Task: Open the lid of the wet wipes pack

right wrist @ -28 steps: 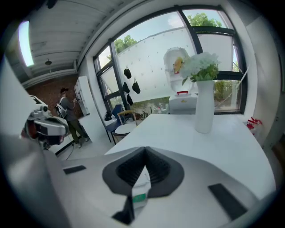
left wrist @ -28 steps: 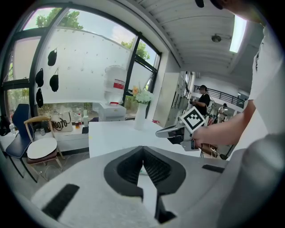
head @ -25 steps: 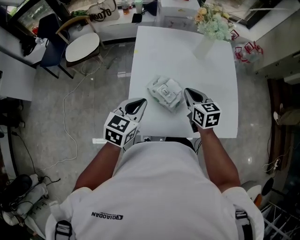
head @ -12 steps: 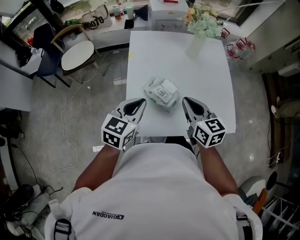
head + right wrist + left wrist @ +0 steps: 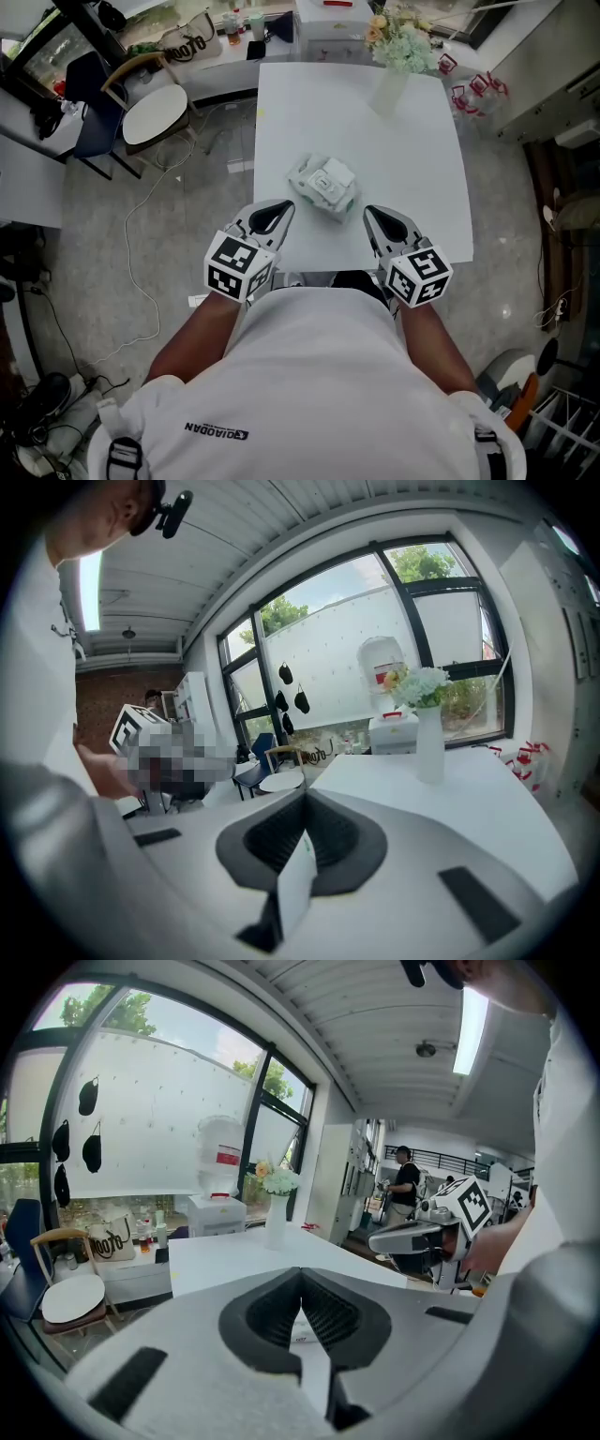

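The wet wipes pack (image 5: 323, 186) lies crumpled near the middle of the white table (image 5: 412, 159), with its white lid flap on top. My left gripper (image 5: 278, 208) hovers at the table's near edge, just left of and short of the pack, jaws shut with nothing in them. My right gripper (image 5: 370, 215) hangs at the near edge to the pack's right, apart from it, shut and empty too. In the left gripper view the jaws (image 5: 300, 1271) meet at the tip. The right gripper view shows the same (image 5: 304, 795). Neither gripper touches the pack.
A white vase of flowers (image 5: 394, 70) stands at the table's far right. A white box (image 5: 328, 21) sits beyond the far edge. A chair with a round seat (image 5: 155, 101) stands on the floor at the left. A person (image 5: 405, 1183) stands far off.
The right gripper has pulled back from beside the pack toward the table's near edge. The left gripper has hardly moved. The pack lies where it was.
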### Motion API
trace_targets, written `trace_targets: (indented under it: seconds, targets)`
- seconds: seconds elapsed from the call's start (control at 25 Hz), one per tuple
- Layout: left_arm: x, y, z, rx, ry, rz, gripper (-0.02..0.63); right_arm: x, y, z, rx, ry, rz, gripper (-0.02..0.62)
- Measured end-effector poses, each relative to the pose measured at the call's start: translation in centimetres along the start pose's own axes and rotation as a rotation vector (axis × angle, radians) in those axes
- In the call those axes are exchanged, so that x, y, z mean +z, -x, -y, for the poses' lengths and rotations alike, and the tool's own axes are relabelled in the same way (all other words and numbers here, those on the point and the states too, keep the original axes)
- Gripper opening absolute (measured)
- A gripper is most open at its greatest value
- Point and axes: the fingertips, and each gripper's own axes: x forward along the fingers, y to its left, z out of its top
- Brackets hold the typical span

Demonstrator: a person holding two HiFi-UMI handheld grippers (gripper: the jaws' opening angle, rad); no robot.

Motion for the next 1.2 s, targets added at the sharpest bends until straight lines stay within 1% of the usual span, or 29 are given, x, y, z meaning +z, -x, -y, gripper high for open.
trace_targets:
  seconds: [0.28,1.2]
  targets:
    - [-0.40,0.24,0.22,-0.006,-0.003,-0.009,-0.002,-0.73,-0.20,-0.31,0.006,-0.011,-0.018,0.006]
    - [-0.45,-0.01,-0.15,0.007,0.007,-0.006,-0.002,-0.80,-0.76,-0.08,0.020,-0.016,-0.029,0.005]
